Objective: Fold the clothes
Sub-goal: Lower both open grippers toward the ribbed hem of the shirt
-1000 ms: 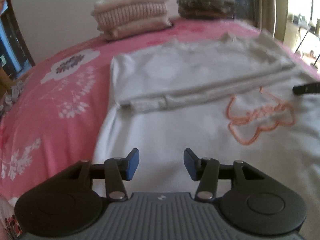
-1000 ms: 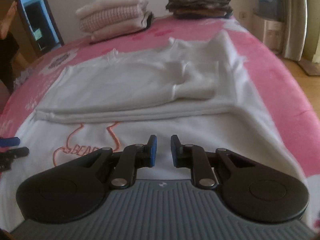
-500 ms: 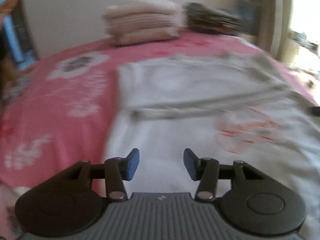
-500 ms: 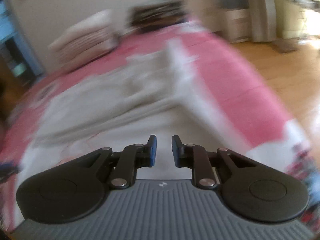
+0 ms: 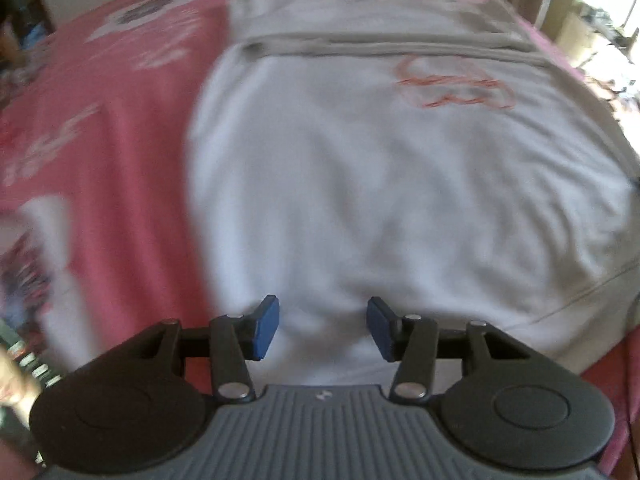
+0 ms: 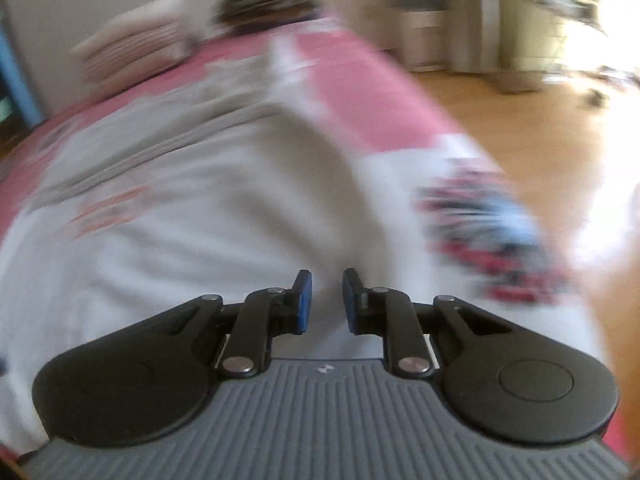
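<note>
A home bedroom: a bed (image 6: 360,92) with a pink flowered cover, stacks of folded clothes (image 6: 136,44) at its far end, wooden floor (image 6: 520,128) and long curtains (image 6: 488,12) beside a bright window.

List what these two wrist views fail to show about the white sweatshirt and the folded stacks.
- Orange design on the white sweatshirt: left wrist view, lettering smeared by motion blur.
- Sweatshirt's near hem: both views, hidden behind the left gripper and right gripper.
- Folded stacks: right wrist view, blurred; left wrist view, cut off by the top edge.
</note>
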A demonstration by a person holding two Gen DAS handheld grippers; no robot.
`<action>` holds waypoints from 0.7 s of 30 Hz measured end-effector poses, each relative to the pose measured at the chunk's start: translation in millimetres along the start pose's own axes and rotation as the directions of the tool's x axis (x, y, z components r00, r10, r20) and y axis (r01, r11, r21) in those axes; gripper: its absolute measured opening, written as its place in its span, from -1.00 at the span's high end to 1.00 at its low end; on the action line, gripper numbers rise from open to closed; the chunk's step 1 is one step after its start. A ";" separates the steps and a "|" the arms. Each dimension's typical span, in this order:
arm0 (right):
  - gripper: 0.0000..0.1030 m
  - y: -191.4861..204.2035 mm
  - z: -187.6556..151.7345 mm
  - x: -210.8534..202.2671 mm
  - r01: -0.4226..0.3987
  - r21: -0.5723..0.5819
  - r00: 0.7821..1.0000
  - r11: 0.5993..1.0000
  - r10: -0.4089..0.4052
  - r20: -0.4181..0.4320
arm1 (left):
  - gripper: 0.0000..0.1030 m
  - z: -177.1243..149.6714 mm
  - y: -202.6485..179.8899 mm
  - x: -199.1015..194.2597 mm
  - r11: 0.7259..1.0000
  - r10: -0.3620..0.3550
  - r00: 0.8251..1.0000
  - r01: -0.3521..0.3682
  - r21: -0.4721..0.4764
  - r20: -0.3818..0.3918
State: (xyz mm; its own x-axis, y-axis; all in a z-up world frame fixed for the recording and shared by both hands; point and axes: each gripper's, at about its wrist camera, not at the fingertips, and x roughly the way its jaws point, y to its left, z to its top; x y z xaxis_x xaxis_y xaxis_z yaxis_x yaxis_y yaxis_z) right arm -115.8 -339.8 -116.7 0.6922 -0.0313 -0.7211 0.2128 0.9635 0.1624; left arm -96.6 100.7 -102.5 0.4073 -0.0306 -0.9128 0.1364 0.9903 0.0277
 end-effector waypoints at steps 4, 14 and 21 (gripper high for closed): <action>0.65 -15.1 -12.5 -29.3 0.047 0.062 0.997 0.997 -0.050 0.050 | 0.02 -0.3 -5.5 -13.4 0.999 0.029 0.999 -0.030 0.011 0.043; 0.65 72.5 -38.6 -29.8 -0.157 -0.122 0.988 0.980 0.156 -0.016 | -0.11 -17.5 -93.0 -16.9 0.975 -0.117 0.993 0.119 0.189 -0.020; 0.65 34.0 -58.1 -33.9 -0.036 -0.056 0.997 0.998 0.032 -0.067 | -0.14 -30.3 -90.0 -13.6 0.975 -0.097 0.994 0.107 0.194 -0.057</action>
State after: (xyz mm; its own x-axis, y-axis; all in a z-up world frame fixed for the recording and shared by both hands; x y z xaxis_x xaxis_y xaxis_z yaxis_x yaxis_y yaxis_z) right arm -172.1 -290.5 -125.9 0.6512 0.0174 -0.7587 0.1488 0.9774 0.1501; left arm -141.8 16.0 -104.9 0.3404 -0.1192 -0.9327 0.3517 0.9361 0.0088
